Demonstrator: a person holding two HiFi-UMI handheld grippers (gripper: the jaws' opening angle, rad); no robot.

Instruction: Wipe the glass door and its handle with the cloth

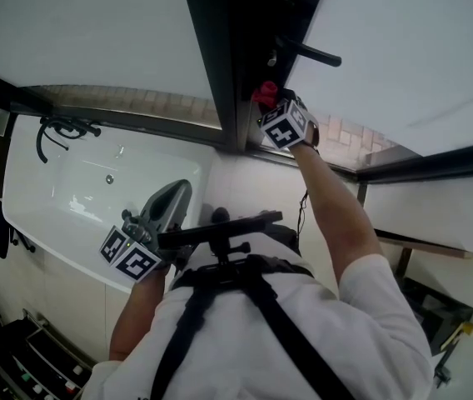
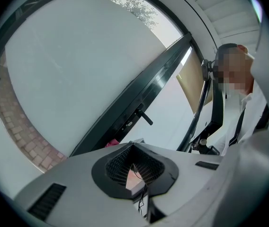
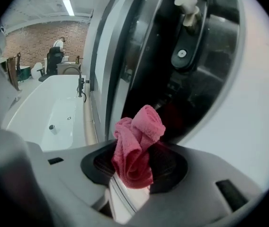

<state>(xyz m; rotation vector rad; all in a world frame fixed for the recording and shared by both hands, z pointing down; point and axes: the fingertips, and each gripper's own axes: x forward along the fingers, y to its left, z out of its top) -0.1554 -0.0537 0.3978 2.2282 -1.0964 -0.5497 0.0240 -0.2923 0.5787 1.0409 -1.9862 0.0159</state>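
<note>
The left gripper (image 1: pixel 172 198) is closest to the person's body. It hangs low over the white bathtub (image 1: pixel 70 182), well apart from the door. In the left gripper view its fingers (image 2: pixel 118 167) are pressed together at the tips and hold nothing.

Farther out, the person's right arm reaches up, and the right gripper (image 1: pixel 271 111) is at the door. Its fingers (image 3: pixel 170 167) are squeezed tight on the red cloth (image 3: pixel 137 143). The cloth is bunched into a lump that sticks out past the fingertips.

That lump is right at the dark frame of the glass door (image 1: pixel 230 65), just under the black handle (image 1: pixel 310 53). I cannot tell if the cloth is touching the frame yet. Pale glass (image 1: pixel 95 23) spreads out on both sides of the frame.

The cloth looks soft, light and floppy. It should squash flat when pushed on something. I think it is held in a good spot, near the middle, so a fat bit is free to rub with.

The handle looks like a thin, stiff bar. The cloth could wrap around it and slide along. The glass looks hard and smooth, and it can break, so a gentle push seems best.
</note>
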